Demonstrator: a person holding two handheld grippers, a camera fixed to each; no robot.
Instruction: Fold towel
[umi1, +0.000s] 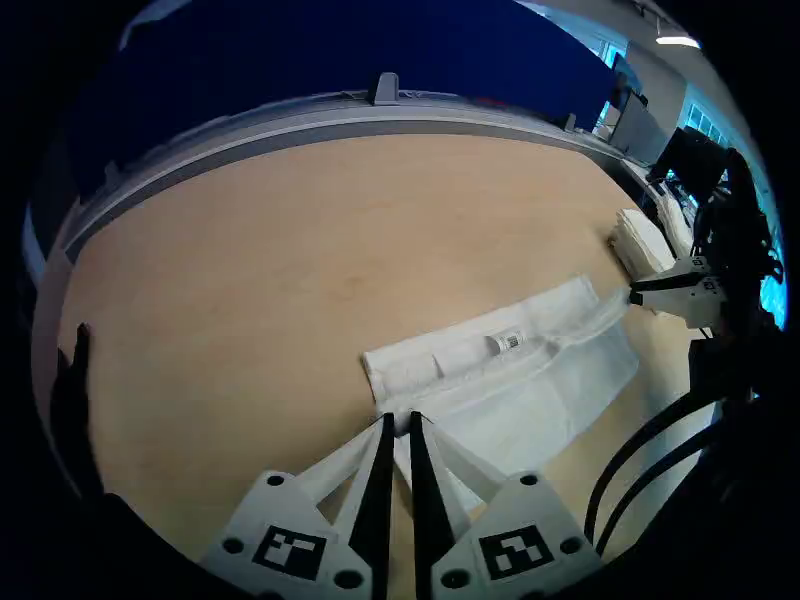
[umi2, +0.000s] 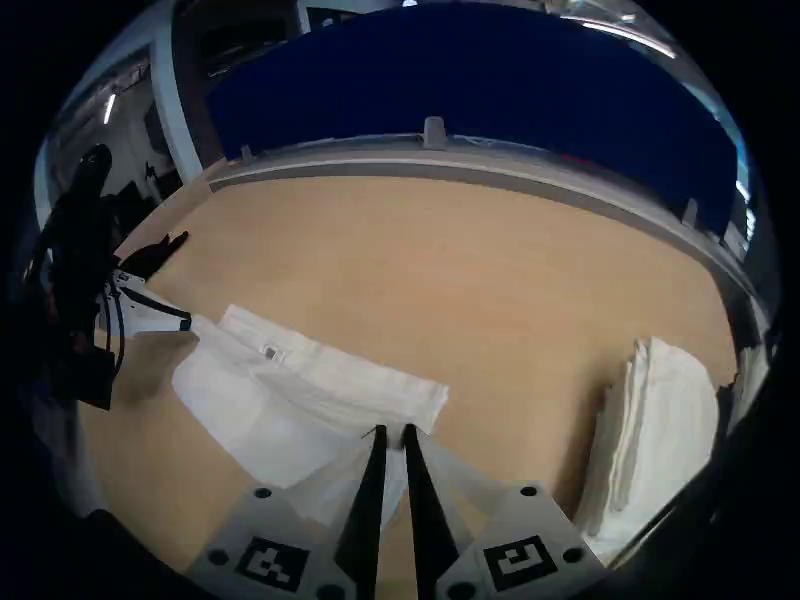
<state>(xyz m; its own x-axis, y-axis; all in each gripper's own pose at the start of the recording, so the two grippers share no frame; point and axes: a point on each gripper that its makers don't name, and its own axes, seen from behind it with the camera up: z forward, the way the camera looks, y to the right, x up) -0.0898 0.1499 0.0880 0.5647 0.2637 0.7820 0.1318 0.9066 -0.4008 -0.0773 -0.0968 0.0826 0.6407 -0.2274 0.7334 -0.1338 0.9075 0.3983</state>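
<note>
Left gripper view, near: left gripper (umi1: 400, 420) jaws almost together, with a fold of the white towel (umi1: 520, 400) pinched between the tips. The contact itself is hidden behind the fingers. Square black-and-white markers (umi1: 290, 550) on the finger bases are partly cut off at the bottom.

Right gripper view, near: right gripper (umi2: 390, 432) jaws likewise closed on the towel's near edge.

The towel lies rumpled and partly folded on the light wooden surface (umi1: 300, 250), reaching from one gripper to the other. There is a small sewn tag (umi1: 510, 342) on the towel, its print too small to read. Black cables (umi1: 640, 450) run at the right, their ends out of sight.

Further out: a stack of folded white cloths (umi2: 650, 430), cut off at the edge. A dark shape (umi1: 75, 400) at the surface's left rim cannot be identified.

Far: a blue partition (umi2: 480, 90) stands behind the surface.
</note>
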